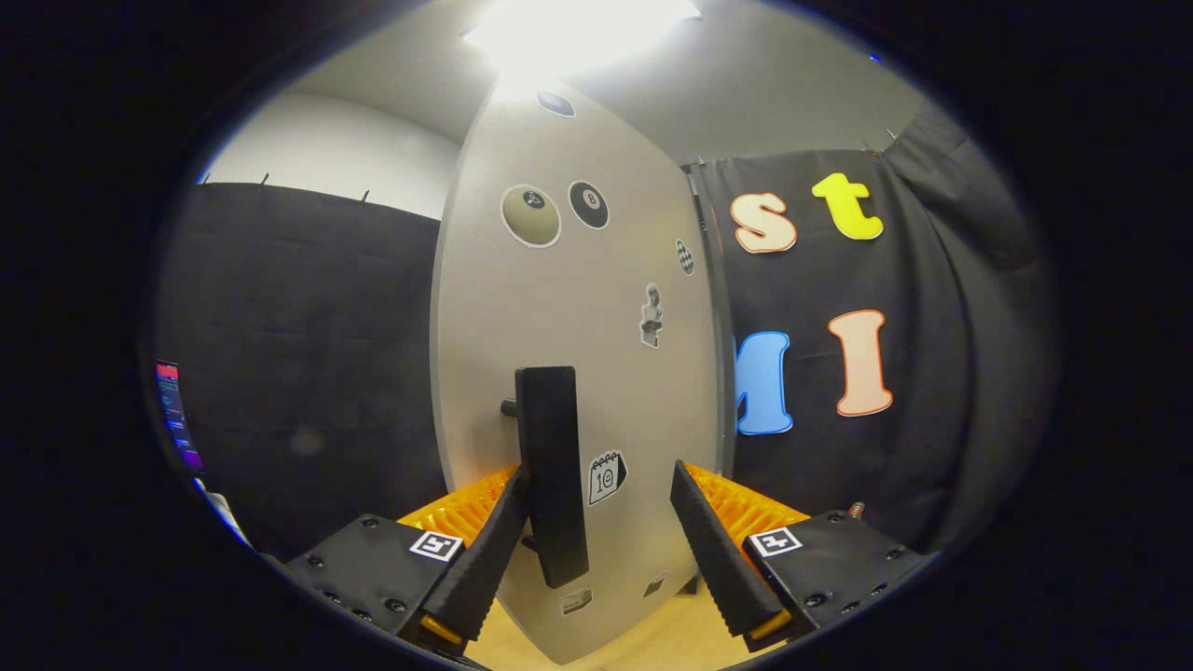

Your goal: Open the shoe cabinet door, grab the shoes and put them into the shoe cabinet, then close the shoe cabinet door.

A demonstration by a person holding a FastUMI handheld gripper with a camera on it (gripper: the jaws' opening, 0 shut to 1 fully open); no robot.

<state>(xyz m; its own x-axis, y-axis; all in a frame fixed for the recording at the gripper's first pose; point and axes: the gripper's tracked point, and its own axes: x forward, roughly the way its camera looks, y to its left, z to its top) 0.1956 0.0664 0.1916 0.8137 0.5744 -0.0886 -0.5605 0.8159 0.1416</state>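
Two fingers of your gripper (601, 499) stand spread wide before the cabinet door (569, 308), gripping nothing. Its dark upright handle (552, 466) sits between them, close against the left finger (494, 531), though you cannot tell whether they touch; the right finger (713, 540) stands well apart from it. Stickers dot the pale door beyond your fingers, among them a calendar sticker (606, 477) just right of the handle and a billiard-ball sticker (588, 204) higher up. Pale floor (652, 643) shows below the door's bottom edge, between your fingers.
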